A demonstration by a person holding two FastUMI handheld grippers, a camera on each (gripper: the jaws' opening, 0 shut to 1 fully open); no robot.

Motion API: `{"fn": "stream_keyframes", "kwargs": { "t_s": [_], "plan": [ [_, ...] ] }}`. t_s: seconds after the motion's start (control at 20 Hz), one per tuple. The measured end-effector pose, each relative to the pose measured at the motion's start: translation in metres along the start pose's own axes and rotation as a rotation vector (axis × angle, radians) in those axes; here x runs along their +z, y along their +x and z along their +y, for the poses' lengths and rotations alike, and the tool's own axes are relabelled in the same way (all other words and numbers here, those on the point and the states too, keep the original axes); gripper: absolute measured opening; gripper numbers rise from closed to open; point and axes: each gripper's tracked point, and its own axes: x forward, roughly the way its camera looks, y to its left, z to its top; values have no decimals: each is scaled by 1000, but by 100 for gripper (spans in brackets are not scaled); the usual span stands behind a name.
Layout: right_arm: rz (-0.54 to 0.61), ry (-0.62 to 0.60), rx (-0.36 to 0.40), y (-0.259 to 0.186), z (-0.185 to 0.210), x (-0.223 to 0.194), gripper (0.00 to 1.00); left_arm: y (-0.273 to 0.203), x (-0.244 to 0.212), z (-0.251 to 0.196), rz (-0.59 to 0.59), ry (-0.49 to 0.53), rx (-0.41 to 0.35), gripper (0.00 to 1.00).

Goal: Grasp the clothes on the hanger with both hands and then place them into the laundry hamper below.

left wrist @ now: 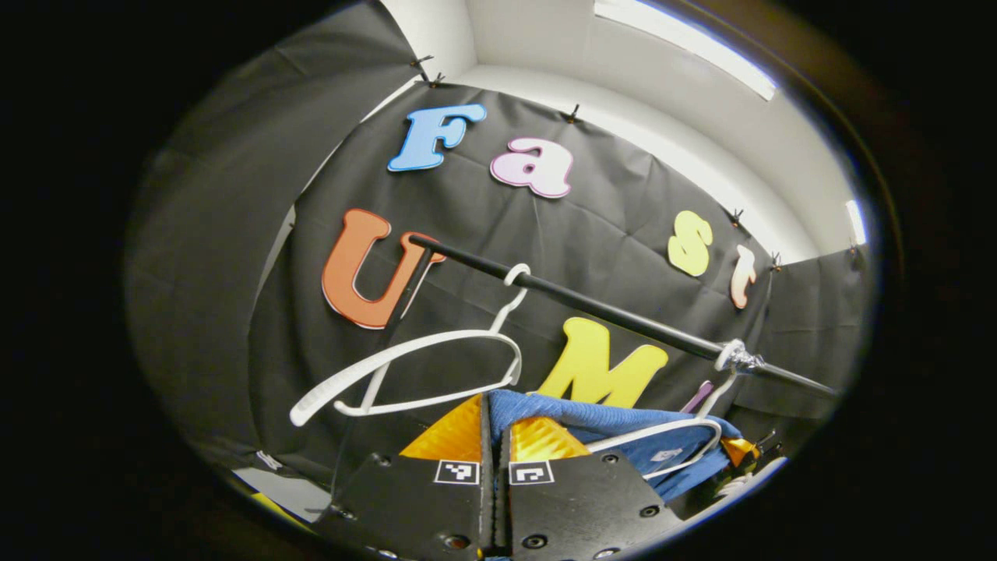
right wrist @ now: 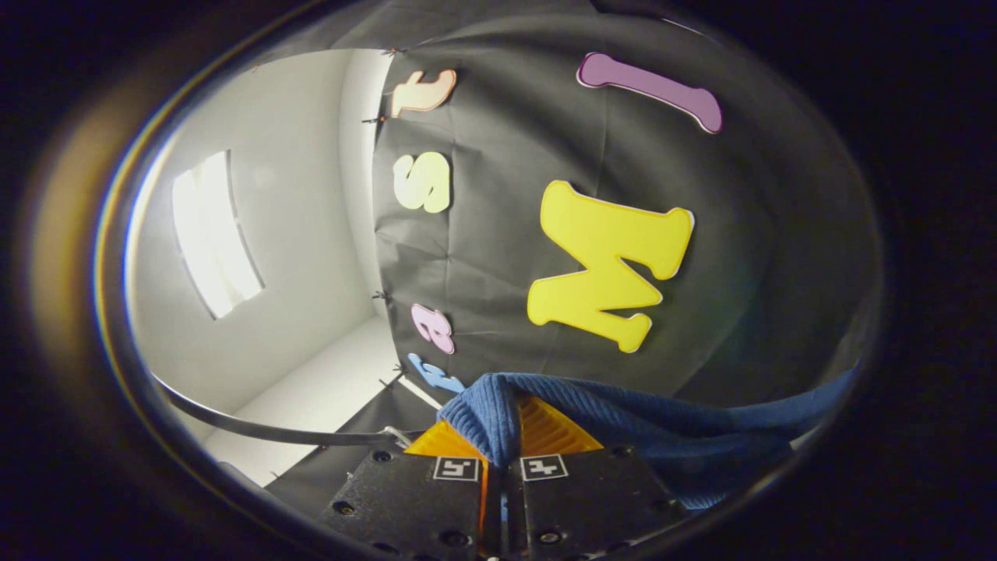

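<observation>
Left gripper view. Left gripper [left wrist: 494, 425] — fingers drawn together with only a thin slit between them, a fold of the blue garment [left wrist: 615, 425] rising right at the tips; it appears pinched there, though the contact itself is hidden behind the fingers. The garment spreads to the right of the gripper and lies over a white hanger [left wrist: 670, 436], whose hook meets the black rail [left wrist: 615, 315] at a taped spot up and to the right. An empty white hanger [left wrist: 413, 374] hangs from the same rail, above and to the left of the fingers, tilted, apart from the garment. The rail runs slantwise above the gripper, from upper left down to the right. Booth wall of black cloth behind.

Right gripper view. Right gripper [right wrist: 498, 440] — fingers nearly together, a ridge of the blue garment [right wrist: 623, 421] clamped between them at the tips. From the pinch the ribbed knit drapes away to the right of the gripper. A dark bar [right wrist: 257, 432] curves in from the left, low, toward the gripper's base. Ceiling light panel [right wrist: 214, 234] far off to the upper left.
</observation>
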Motion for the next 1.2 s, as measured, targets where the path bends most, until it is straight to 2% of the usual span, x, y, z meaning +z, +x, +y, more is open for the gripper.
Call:
{"fn": "stream_keyframes", "kwargs": {
  "t_s": [0.1,0.2,0.25,0.4,0.45,0.55,0.6,0.65,0.75,0.9,1.15,1.2],
  "plan": [
    [17,7,-35,-1,-17,-5,6,-2,-3,1,-12,18,-19,2],
    [18,13,-68,-3,-28,-11,6,-2,-10,5,-16,-29,-28,0],
    [25,22,-97,-2,-36,-14,6,-1,-14,7,-13,-62,-25,5],
    [95,31,-213,2,-67,-39,6,-4,-31,34,22,-121,41,5],
    [100,35,-218,0,-70,-42,6,-7,-37,41,33,-136,58,0],
    [111,32,-243,-5,-77,-48,7,-12,-49,52,52,-128,84,0],
    [129,28,-268,-7,-87,-55,6,-14,-58,58,69,-112,102,5],
    [149,31,-294,-12,-97,-63,6,-17,-66,66,87,-100,124,0],
    [183,48,-321,-22,-109,-80,6,-27,-84,79,112,-99,173,0],
    [202,72,-372,-35,-124,-96,7,-37,-101,86,135,-147,204,0],
    [209,63,-406,-57,-115,-114,6,-55,-117,87,174,-156,223,0],
    [208,60,-402,-62,-109,-116,7,-60,-119,85,176,-153,222,6]
  ]
}}
